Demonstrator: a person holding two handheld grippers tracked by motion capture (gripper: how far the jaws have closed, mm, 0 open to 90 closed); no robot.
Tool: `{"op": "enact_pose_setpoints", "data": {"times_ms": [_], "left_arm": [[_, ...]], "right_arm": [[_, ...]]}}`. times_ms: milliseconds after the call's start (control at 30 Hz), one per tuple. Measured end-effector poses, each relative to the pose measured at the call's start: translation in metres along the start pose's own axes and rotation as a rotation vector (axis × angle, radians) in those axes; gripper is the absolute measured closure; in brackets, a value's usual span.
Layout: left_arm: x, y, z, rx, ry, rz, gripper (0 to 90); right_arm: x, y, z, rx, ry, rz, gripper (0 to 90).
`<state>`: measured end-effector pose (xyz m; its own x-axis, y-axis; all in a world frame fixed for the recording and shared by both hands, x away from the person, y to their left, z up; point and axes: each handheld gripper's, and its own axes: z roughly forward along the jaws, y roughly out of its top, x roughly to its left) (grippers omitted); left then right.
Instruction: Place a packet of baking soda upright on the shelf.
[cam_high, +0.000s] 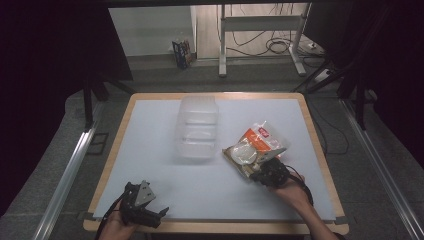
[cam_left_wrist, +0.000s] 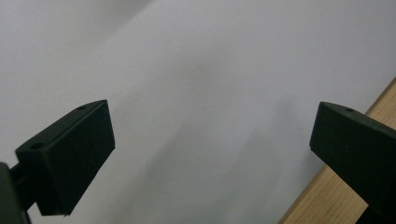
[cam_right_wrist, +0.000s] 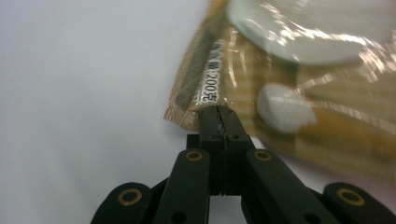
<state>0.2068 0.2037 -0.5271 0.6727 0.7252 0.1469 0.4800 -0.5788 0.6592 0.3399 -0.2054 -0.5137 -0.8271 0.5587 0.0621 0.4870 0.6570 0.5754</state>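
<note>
A snack packet (cam_high: 256, 146) is lying on the white surface (cam_high: 150, 150), just right of a clear plastic box (cam_high: 197, 129). Its near edge is pinched by the clenched jaws of the right gripper (cam_right_wrist: 218, 114). The left gripper (cam_high: 157, 212) is held idle at the near-left edge, jaws released and empty. The carrying step seems to be in hand; next, the packet probably has to be lifted clear and brought over the box.

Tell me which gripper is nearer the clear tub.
Right. The right gripper is clamped on the snack bag just right of the clear tub. The left gripper sits open at the table's near edge, farther off.
</note>
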Motion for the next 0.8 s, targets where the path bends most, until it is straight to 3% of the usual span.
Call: {"op": "enact_pose_setpoints", "data": {"times_ms": [67,200,333,533,700,800], "left_arm": [[0.000,0.000,0.000,0.002,0.000,0.003,0.0],[0.000,0.000,0.000,0.001,0.001,0.006,0.0],[0.000,0.000,0.000,0.003,0.000,0.011,0.0],[0.000,0.000,0.000,0.004,0.001,0.013,0.0],[-0.001,0.000,0.000,0.003,0.003,0.013,0.0],[-0.001,0.000,0.000,0.003,0.004,0.013,0.0]], "right_arm": [[0.009,0.007,0.006,0.007,0.007,-0.031,88.8],[0.014,0.012,0.009,0.019,-0.001,-0.064,88.8],[0.013,0.011,0.008,0.018,0.008,-0.063,88.5],[0.013,0.005,0.001,0.029,-0.023,-0.084,79.2],[0.011,0.002,-0.006,0.020,-0.043,-0.068,72.4],[0.009,-0.001,-0.011,0.010,-0.058,-0.057,63.9]]}}
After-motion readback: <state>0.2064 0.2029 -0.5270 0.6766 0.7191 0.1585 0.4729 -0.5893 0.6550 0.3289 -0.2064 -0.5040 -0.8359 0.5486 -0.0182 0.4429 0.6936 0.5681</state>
